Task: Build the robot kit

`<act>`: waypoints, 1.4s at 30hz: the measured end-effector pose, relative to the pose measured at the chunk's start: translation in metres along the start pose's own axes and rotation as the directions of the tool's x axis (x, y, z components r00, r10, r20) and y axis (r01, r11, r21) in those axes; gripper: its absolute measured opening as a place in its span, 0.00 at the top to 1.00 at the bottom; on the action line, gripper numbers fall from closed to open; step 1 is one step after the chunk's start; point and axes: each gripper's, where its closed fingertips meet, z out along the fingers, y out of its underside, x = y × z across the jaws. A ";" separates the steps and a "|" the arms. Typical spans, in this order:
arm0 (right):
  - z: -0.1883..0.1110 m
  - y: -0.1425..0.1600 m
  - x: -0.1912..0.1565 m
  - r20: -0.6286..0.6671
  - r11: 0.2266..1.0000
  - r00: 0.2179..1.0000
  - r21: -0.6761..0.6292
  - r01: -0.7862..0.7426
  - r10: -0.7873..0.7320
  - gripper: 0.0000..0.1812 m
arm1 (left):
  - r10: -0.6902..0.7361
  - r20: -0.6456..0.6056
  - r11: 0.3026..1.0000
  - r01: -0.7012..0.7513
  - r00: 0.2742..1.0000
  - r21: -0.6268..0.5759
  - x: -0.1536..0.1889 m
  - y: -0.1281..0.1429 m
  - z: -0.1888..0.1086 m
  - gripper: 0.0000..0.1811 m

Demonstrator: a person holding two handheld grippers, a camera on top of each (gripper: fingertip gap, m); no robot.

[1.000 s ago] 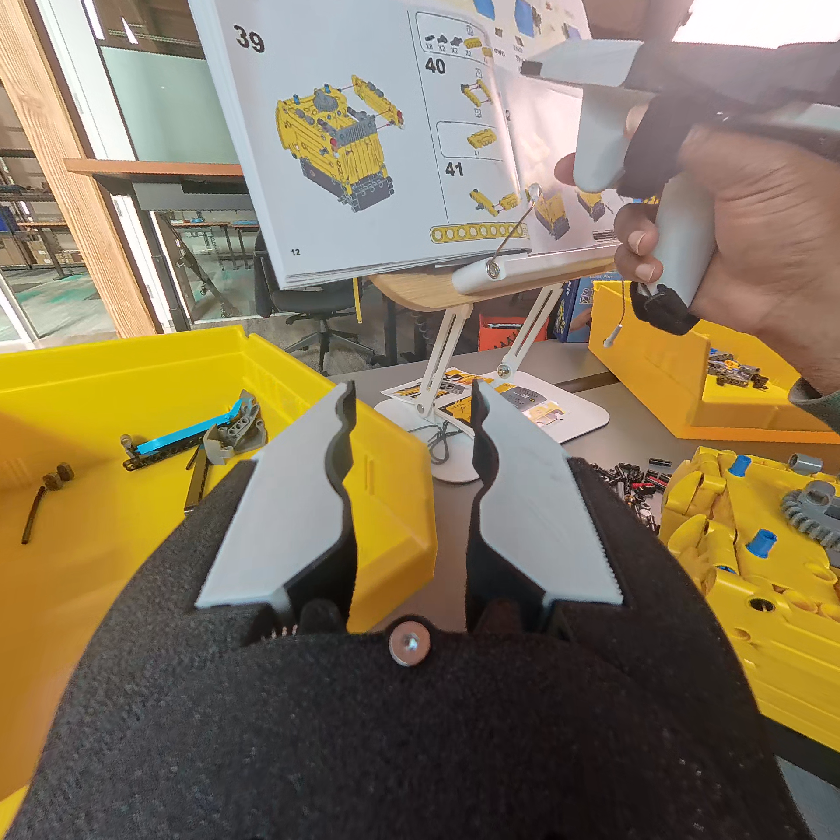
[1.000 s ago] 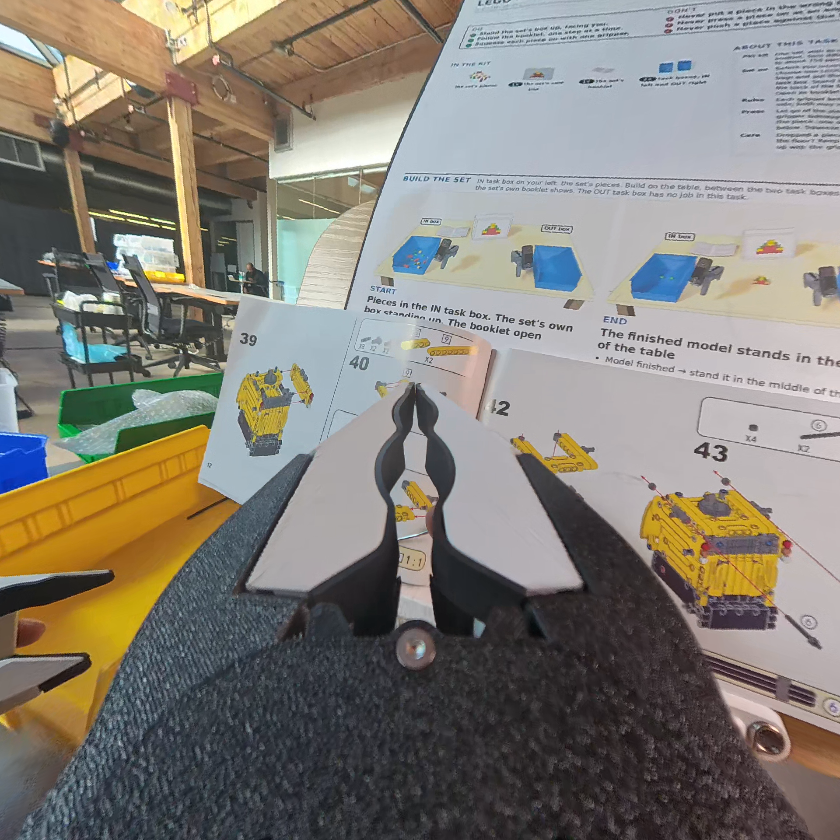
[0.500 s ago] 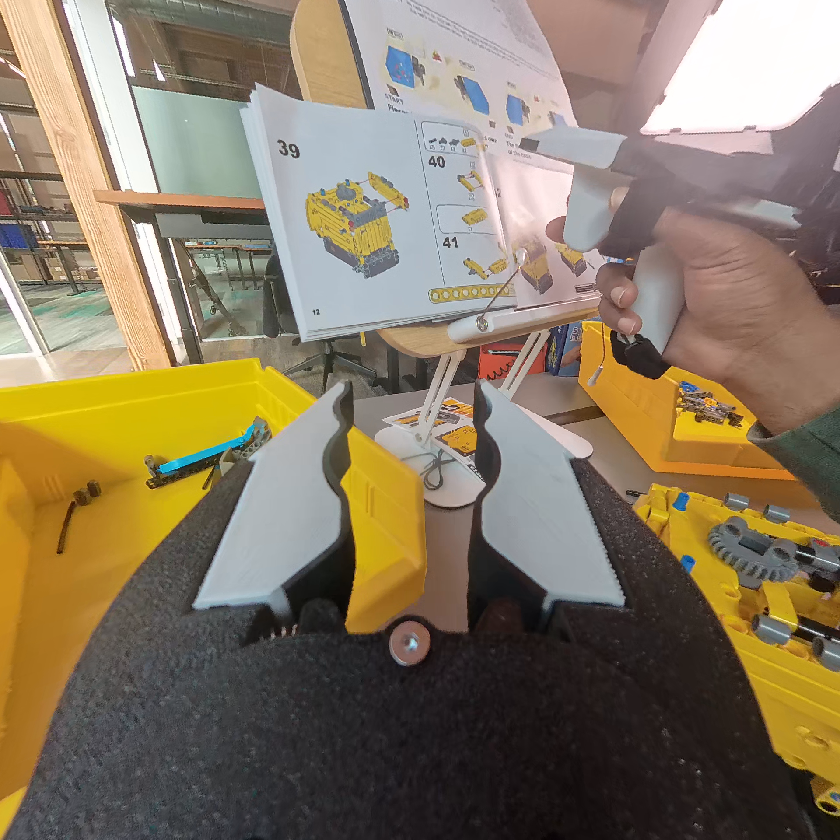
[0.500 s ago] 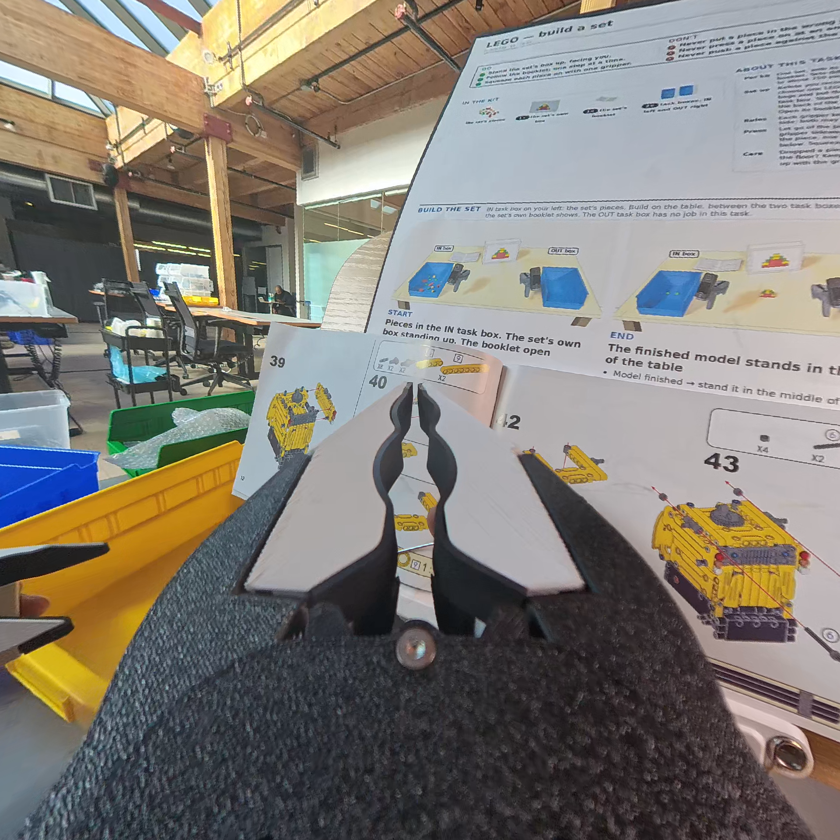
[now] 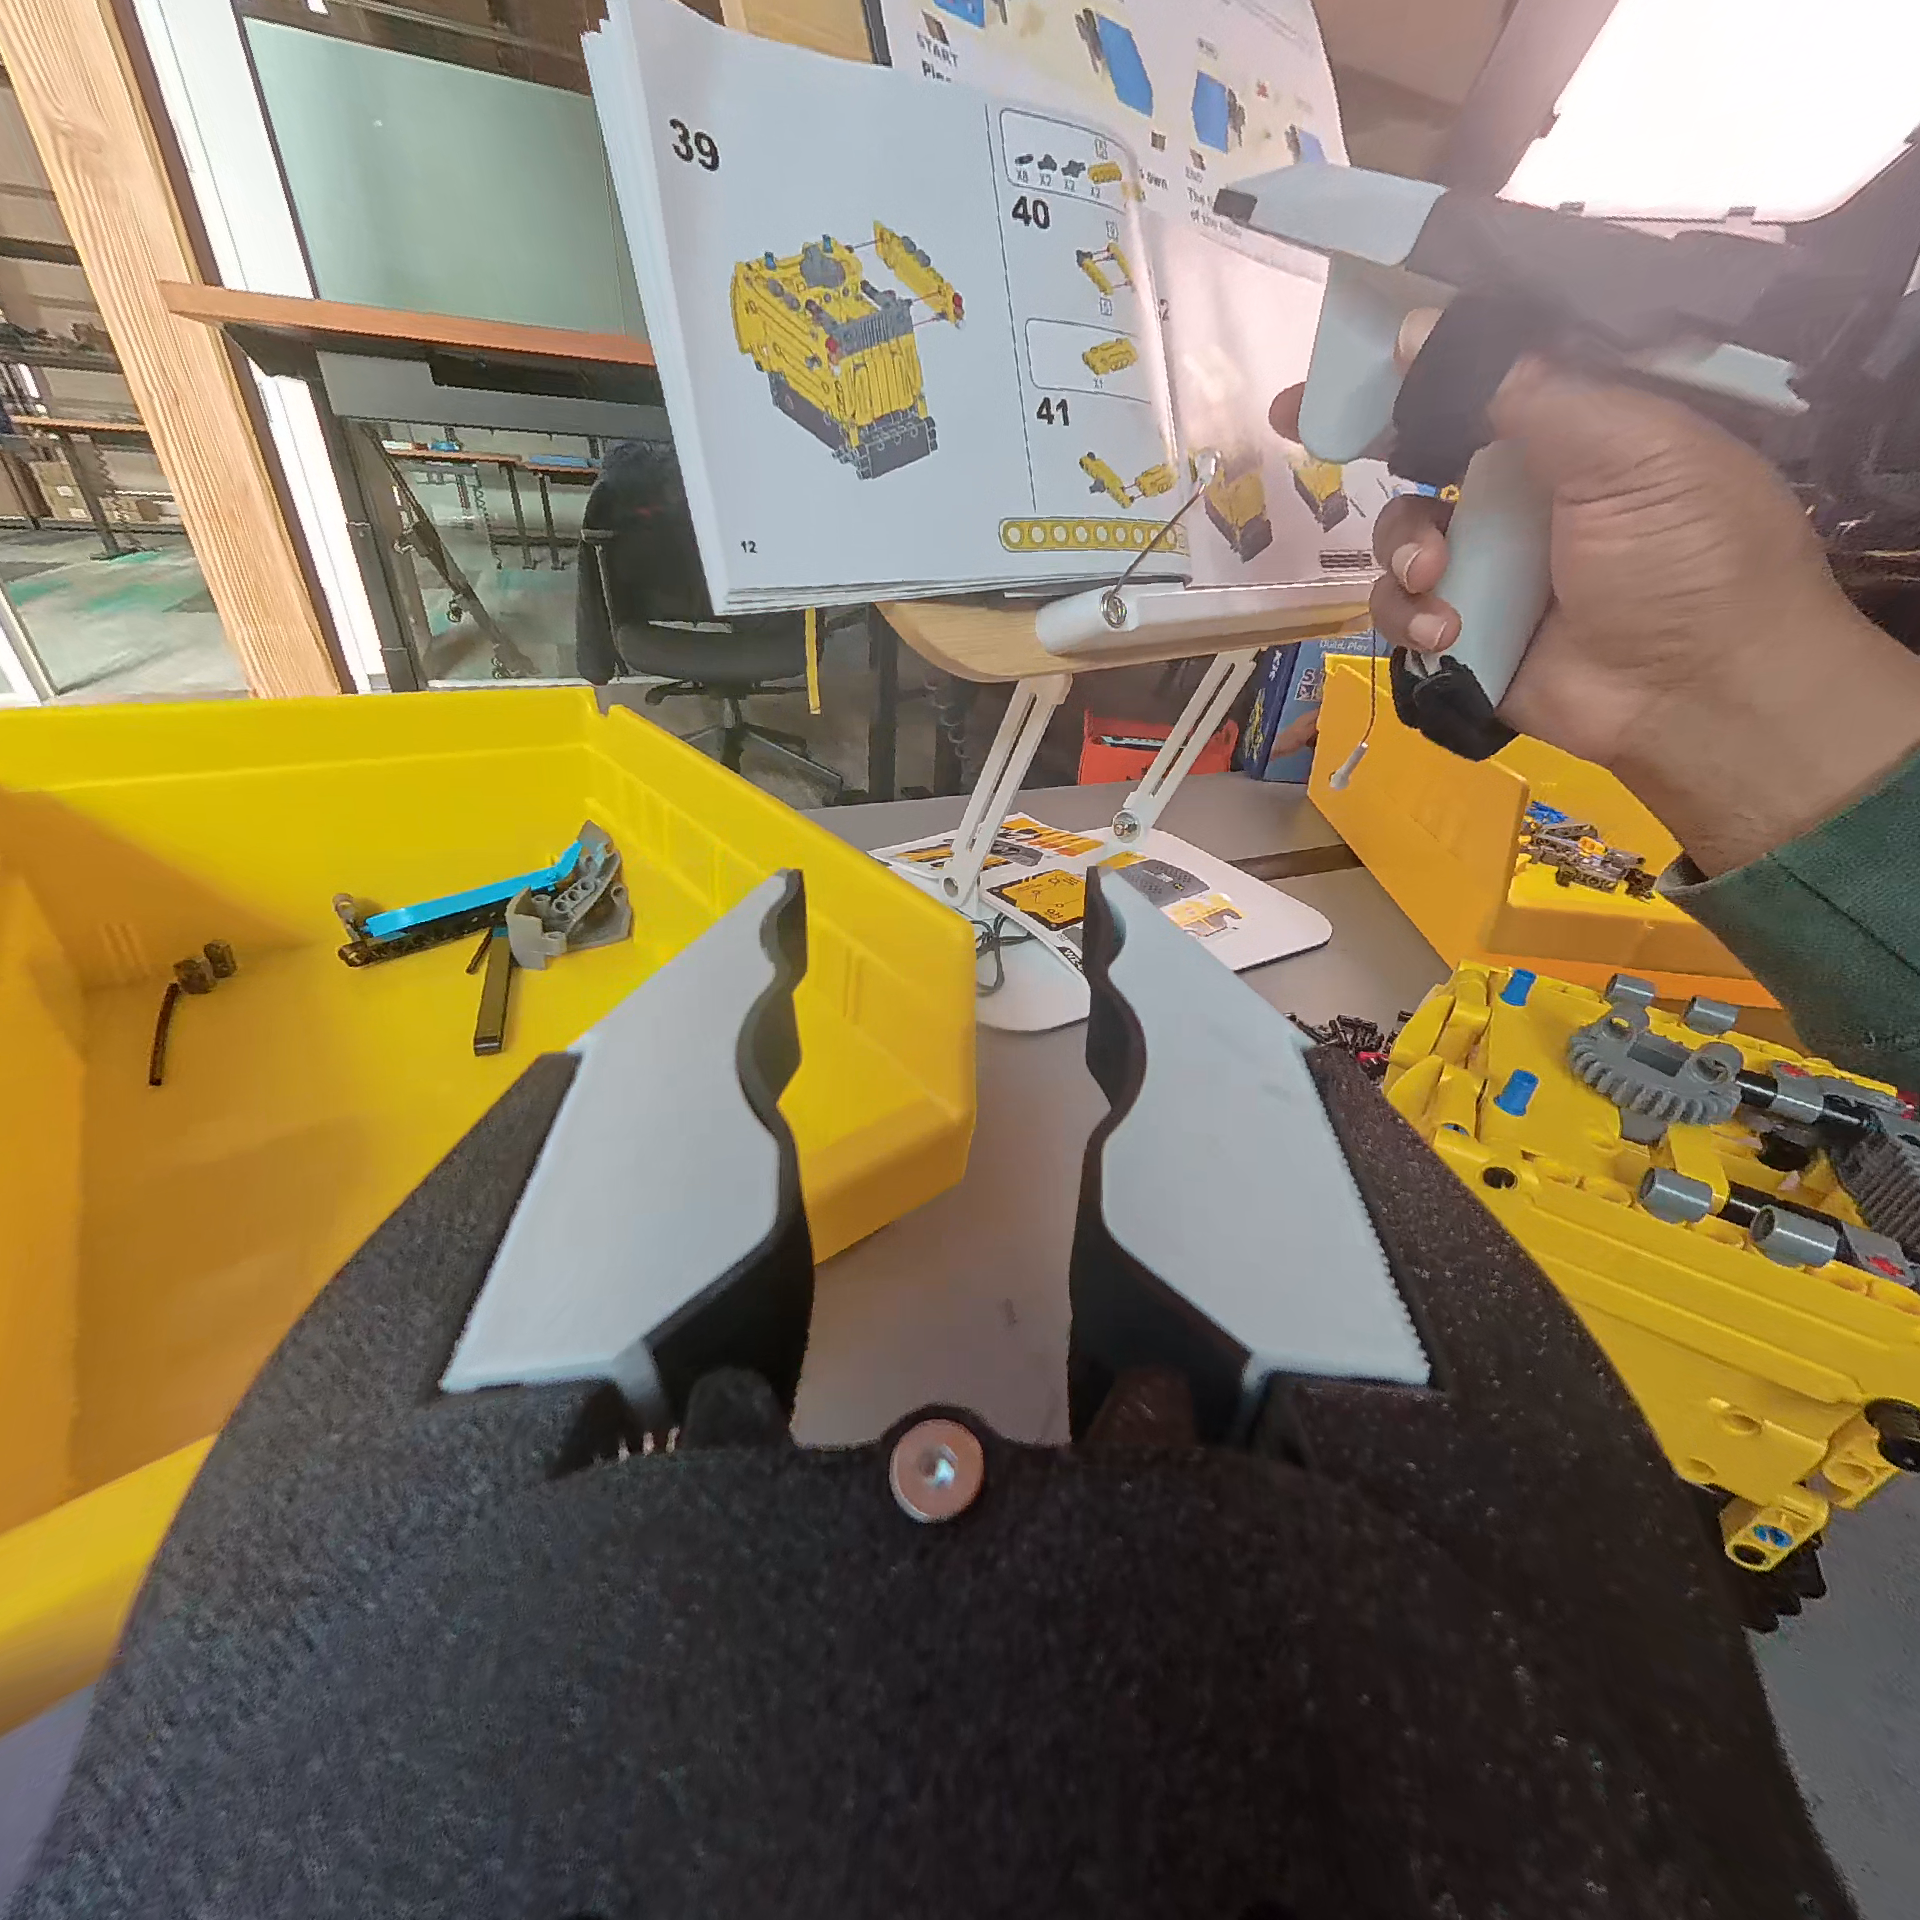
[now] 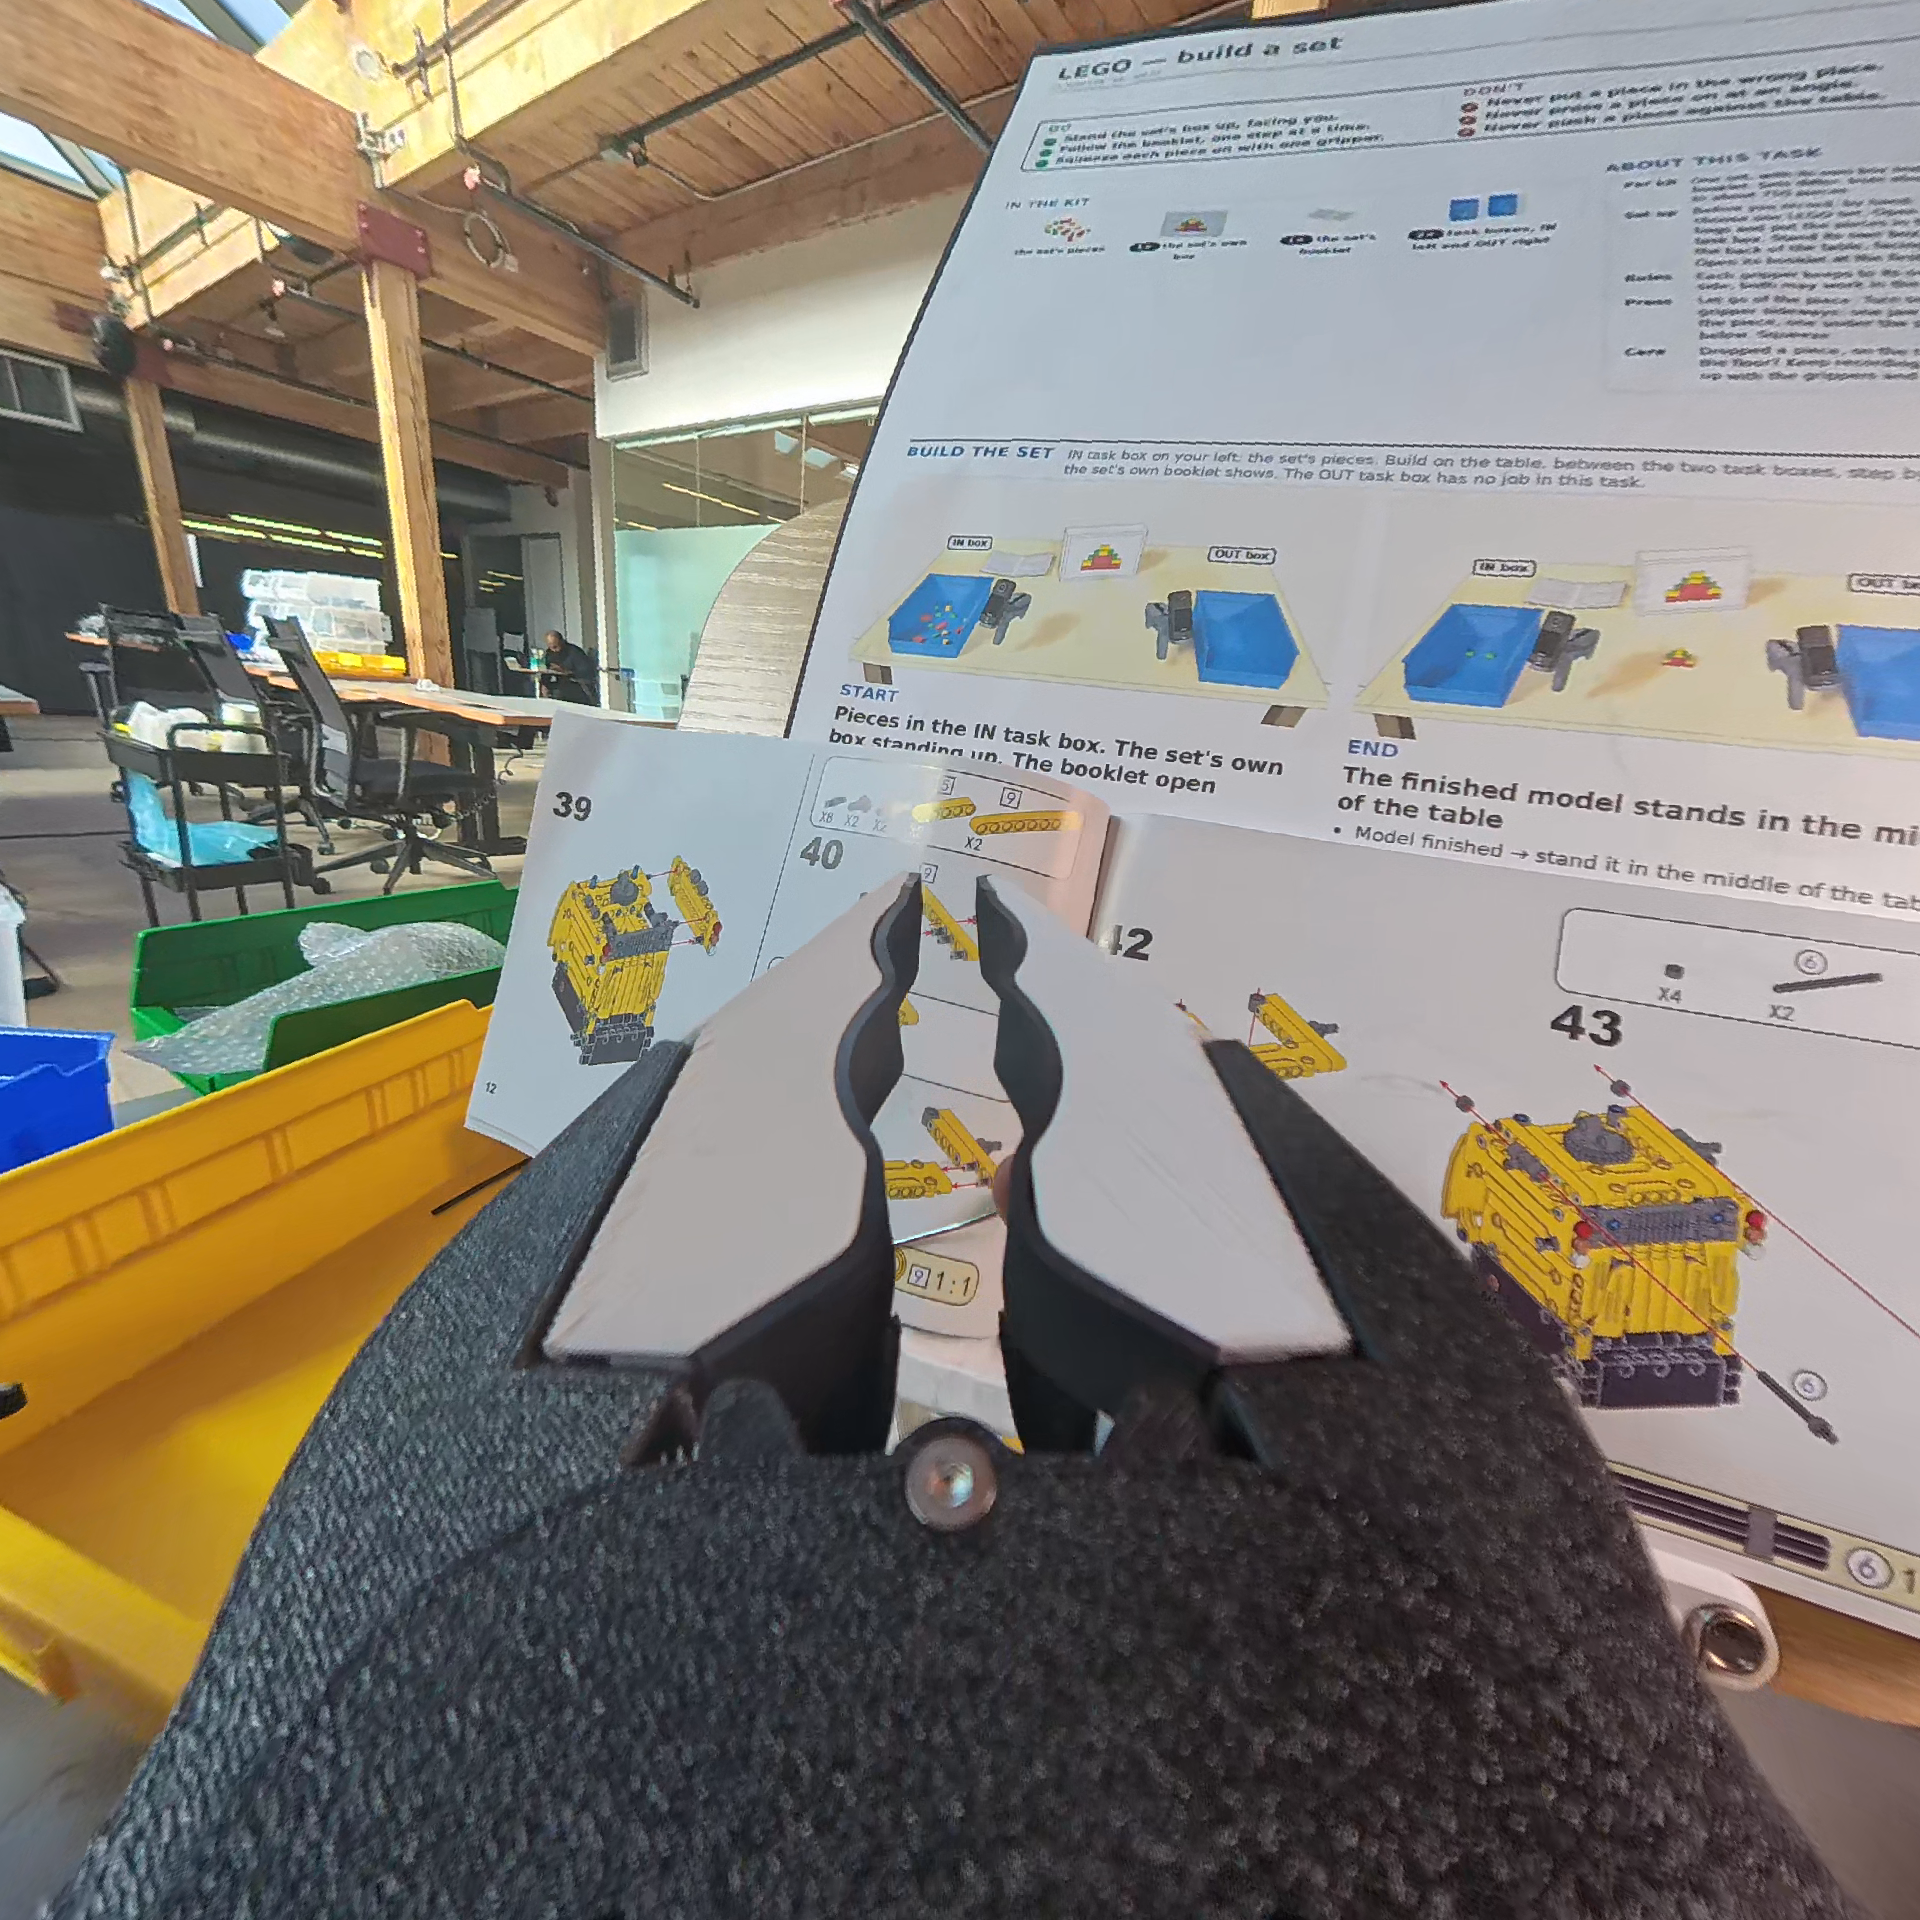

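Note:
My left gripper (image 5: 943,883) is open and empty. It hovers over the grey table between a yellow bin (image 5: 727,769) and a yellow brick model (image 5: 1662,1195). My right gripper (image 6: 948,883) points at an open instruction booklet (image 6: 644,935) on a white stand (image 5: 1039,748). Its fingertips stand a small gap apart, and a curled leaf of the booklet shows in that gap. In the left wrist view a hand holds the right gripper (image 5: 1247,203) at the booklet's (image 5: 883,343) raised leaf.
The yellow bin holds a blue beam (image 5: 457,914), a grey piece (image 5: 571,914) and a black beam (image 5: 490,1003). A second yellow bin (image 5: 1434,831) stands at the right. A large printed sheet (image 6: 1351,364) stands behind the booklet. A green bin (image 6: 312,966) and a blue bin (image 6: 52,1091) sit far left.
My right gripper's fingertips were touching on the booklet leaf and have now parted a little. My left gripper has shifted slightly and stays open.

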 end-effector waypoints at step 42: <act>0.046 0.011 -0.039 0.042 0.985 0.989 -0.094 0.147 -0.143 0.99 | 0.004 0.020 0.999 -0.003 1.000 -0.049 -0.007 0.017 0.004 0.71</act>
